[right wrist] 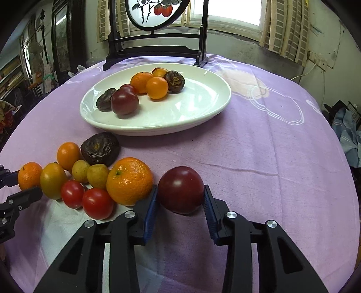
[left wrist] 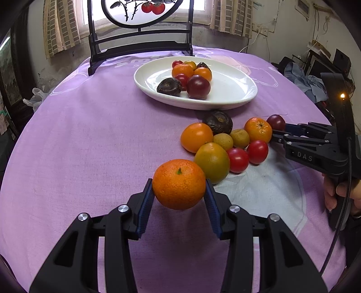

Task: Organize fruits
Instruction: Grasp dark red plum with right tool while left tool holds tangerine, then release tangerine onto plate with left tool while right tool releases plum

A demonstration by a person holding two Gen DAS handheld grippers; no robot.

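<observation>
Currently, per wrist views:

Left gripper [left wrist: 179,198]: clamped on a mandarin [left wrist: 179,183], blue pads tight against both its sides, stem up, held clear above the cloth with a shadow under it.

Right gripper [right wrist: 180,207]: closed on a dark red plum [right wrist: 181,189], pads [right wrist: 151,210] against both flanks; plum low at the cloth, contact with the cloth not clear.

Right hand [left wrist: 340,193]: seen at the right edge of the left view, wrapped round the gripper handle.

Loose pile: near the plate's near edge, on the purple tablecloth [right wrist: 259,157] and a pale patch of it. Includes a wrinkled dark passion fruit [right wrist: 100,148], a second mandarin [right wrist: 129,181] just left of the right gripper's left finger, two red cherry tomatoes [right wrist: 97,203], two small yellow-green fruits [right wrist: 97,175], a smooth orange fruit [right wrist: 68,155], a green-orange fruit [right wrist: 53,180].

White plate [right wrist: 198,117]: far of the pile, centre table, loaded only on its far-left part. Holds a dark red plum, two wrinkled dark fruits, a mandarin, smooth orange fruits, small red ones, all bunched and touching.

Painted screen [right wrist: 155,13]: black frame, round panel with red fruit, standing at the far table edge behind the plate.
</observation>
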